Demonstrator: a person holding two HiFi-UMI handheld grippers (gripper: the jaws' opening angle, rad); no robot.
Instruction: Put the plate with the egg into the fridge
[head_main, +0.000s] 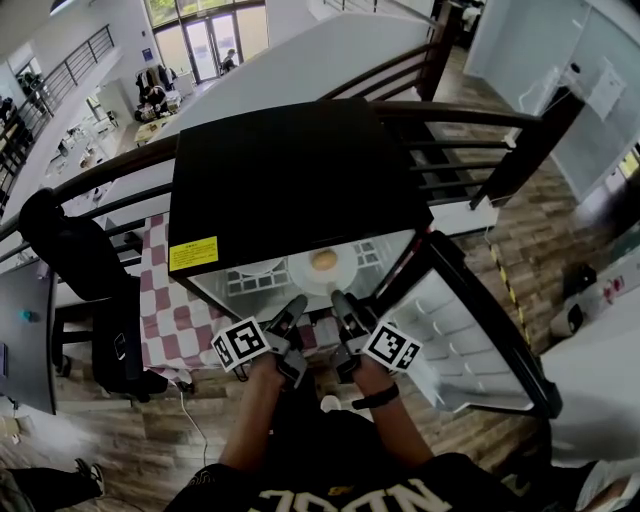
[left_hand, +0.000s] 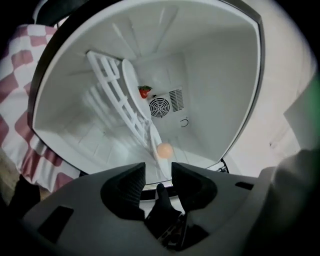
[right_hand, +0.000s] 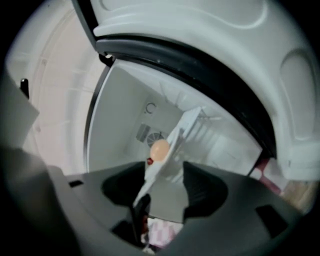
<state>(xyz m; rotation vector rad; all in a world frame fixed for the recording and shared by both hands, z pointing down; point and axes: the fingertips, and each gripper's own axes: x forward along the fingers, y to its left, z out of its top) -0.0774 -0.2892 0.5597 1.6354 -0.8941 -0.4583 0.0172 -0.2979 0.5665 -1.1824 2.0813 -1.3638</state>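
**A:** Start at the left. How does the left gripper (head_main: 293, 308) stand?

**B:** Its jaws are apart with nothing pinched. In the left gripper view the left gripper (left_hand: 158, 172) looks into the open fridge (head_main: 290, 170), and the plate (left_hand: 154, 146) shows edge-on just ahead. The plate's near rim runs down towards the gap, but neither pad presses on it.

**A:** And where is the plate itself?

**B:** From the head view, the plate (head_main: 300, 275) lies on the white shelf (head_main: 250, 282) at the front of the fridge, with the egg (head_main: 323, 260) on top. It sits between the two grippers and just beyond their tips. In the left gripper view the egg (left_hand: 165, 150) is to the right of the plate's edge.

**A:** What's deeper inside?

**B:** There is a second white dish (left_hand: 128, 75) on the shelf, a small red thing (left_hand: 145, 91) and a round fan grille (left_hand: 160, 106) on the back wall.

**A:** Now the right gripper (head_main: 345, 305).

**B:** Its jaws are also spread wide. In the right gripper view the plate (right_hand: 167, 190) reaches in between the jaws of the right gripper (right_hand: 165, 170), closer to the left jaw. I cannot tell whether it touches that jaw, and the pads do not clamp it. The egg (right_hand: 159, 149) sits just past the tips.

**A:** And furthest right?

**B:** The fridge door (head_main: 450, 330) hangs open.
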